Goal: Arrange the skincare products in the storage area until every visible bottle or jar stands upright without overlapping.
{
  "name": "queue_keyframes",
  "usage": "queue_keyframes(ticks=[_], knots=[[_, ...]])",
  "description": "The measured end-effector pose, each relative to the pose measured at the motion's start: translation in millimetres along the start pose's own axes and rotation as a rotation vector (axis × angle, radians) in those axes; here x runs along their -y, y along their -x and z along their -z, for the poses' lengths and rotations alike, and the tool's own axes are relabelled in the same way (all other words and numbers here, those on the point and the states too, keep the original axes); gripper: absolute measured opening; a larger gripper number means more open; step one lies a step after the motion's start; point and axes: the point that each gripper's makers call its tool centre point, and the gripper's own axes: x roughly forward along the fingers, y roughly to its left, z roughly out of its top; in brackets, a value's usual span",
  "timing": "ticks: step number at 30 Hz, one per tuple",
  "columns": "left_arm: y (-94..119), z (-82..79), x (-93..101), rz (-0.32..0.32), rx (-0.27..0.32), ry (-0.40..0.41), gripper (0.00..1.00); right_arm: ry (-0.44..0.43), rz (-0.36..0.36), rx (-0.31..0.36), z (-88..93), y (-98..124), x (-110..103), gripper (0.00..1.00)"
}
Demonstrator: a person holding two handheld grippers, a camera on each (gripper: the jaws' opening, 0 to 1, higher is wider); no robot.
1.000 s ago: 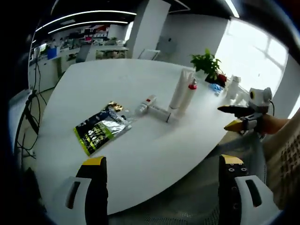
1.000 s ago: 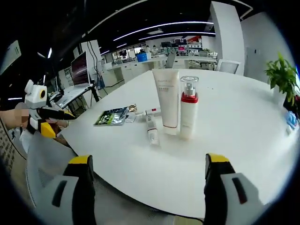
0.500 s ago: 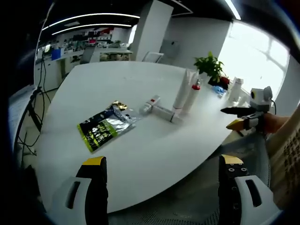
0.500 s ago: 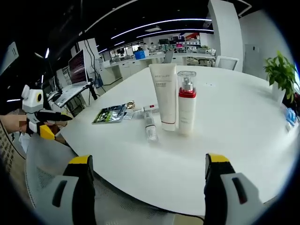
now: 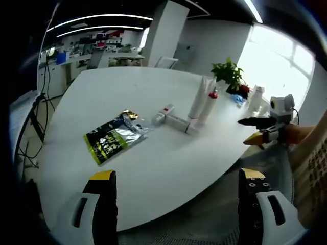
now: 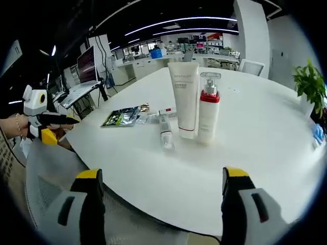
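While both grippers hang off the table edge, the work reads as an approach: nothing is grasped yet.

Left gripper view: the left gripper [image 5: 176, 206] has its jaws spread wide and empty, low over the table [image 5: 153, 168]. A tube [image 5: 196, 99] and a pump bottle [image 5: 207, 106] stand upright, touching or nearly so. Two small tubes lie flat just beside them: one [image 5: 178, 123] by the tall tube's foot, another [image 5: 162, 113] farther back. A foil sachet [image 5: 113, 139] lies flat, nearer. The right gripper [image 5: 258, 130] shows at the right, jaws apart.

Right gripper view: the right gripper [image 6: 161, 212] is released, facing the tube [image 6: 186, 99] and bottle [image 6: 208, 107]. A fallen small tube [image 6: 165, 133] lies ahead-left.

Next, I judge, a gripper must reach in, close around a fallen tube and set it on end, clear of its neighbours.

Compared with a second ago, the bottles sit slightly higher and larger in the right gripper view, so that camera has shifted; the products lie as they did.
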Motion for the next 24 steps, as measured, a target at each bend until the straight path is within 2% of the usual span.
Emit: queue_keyframes(ticks=[3, 10, 24], knots=[[0.1, -0.1, -0.8, -0.002, 0.002, 0.001, 0.97, 0.01, -0.016, -0.009, -4.5, -11.7, -0.4, 0.93], [-0.2, 0.3, -1.6, -0.003, 0.0, 0.003, 0.96, 0.092, -0.057, -0.046, -14.4, -47.9, -6.8, 0.84], [0.1, -1.4, -7.0, -0.018, 0.012, 0.034, 0.93, 0.183, -0.08, -0.11, -15.0, -99.5, -6.3, 0.64]])
